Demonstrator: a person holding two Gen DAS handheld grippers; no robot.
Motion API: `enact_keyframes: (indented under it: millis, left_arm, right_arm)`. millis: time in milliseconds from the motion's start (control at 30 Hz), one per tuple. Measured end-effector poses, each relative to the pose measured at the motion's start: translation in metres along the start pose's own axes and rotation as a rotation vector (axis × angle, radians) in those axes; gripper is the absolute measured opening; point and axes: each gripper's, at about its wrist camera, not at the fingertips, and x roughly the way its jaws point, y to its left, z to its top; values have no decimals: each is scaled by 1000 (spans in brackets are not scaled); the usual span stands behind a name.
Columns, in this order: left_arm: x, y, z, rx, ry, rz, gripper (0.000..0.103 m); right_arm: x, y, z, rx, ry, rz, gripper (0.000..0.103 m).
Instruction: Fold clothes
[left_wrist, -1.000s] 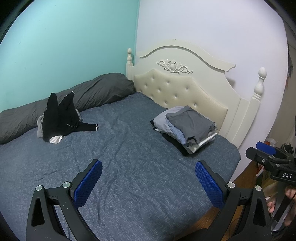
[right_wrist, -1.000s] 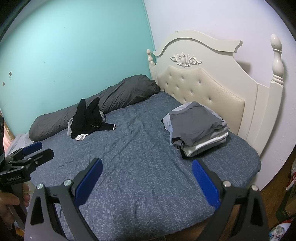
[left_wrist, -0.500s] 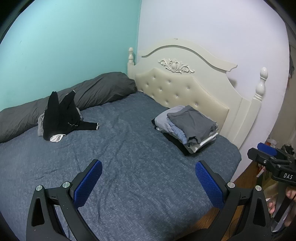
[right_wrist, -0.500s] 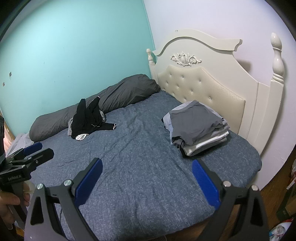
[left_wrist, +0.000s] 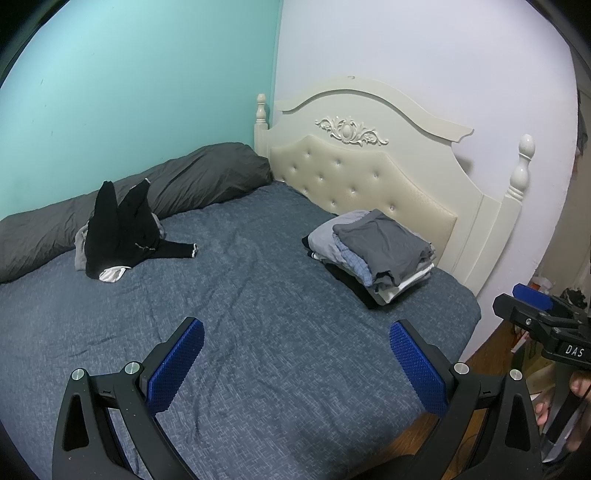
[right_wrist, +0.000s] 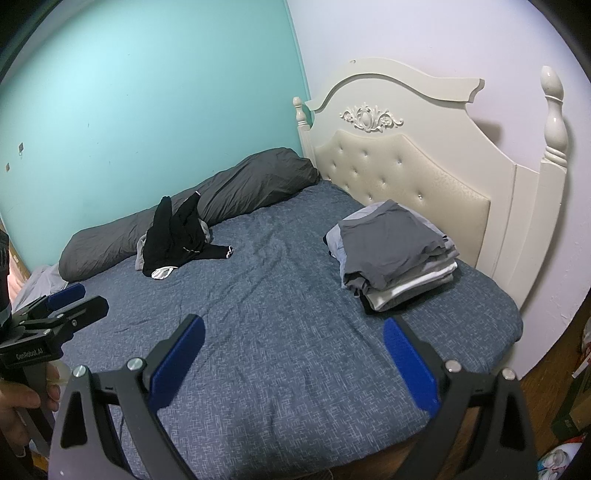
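A heap of unfolded clothes, black on top (left_wrist: 122, 236) (right_wrist: 173, 238), lies at the far left of the blue bed (left_wrist: 258, 314) (right_wrist: 280, 295), against a long grey pillow. A stack of folded grey, blue and white clothes (left_wrist: 376, 254) (right_wrist: 395, 251) sits by the headboard. My left gripper (left_wrist: 295, 363) is open and empty above the bed's near edge. My right gripper (right_wrist: 293, 362) is open and empty, also above the near edge. Each gripper shows at the side of the other's view: the right one (left_wrist: 532, 314), the left one (right_wrist: 66, 306).
A cream padded headboard (left_wrist: 362, 184) (right_wrist: 406, 166) with posts stands at the right. A long grey pillow (left_wrist: 166, 192) (right_wrist: 207, 210) runs along the teal wall. Wooden floor (left_wrist: 491, 350) and clutter lie right of the bed.
Both views have shifted slightly; the bed and clothes sit a little higher and farther in the left wrist view. Both grippers stay open. No clothes have moved.
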Motion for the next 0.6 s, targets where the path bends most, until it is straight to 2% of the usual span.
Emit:
enact_keyframes:
  millis: [600]
  left_arm:
    - [-1,-2,1,7,2,-4,103]
  right_arm:
    - [-1,-1,1,5,-1,0,98]
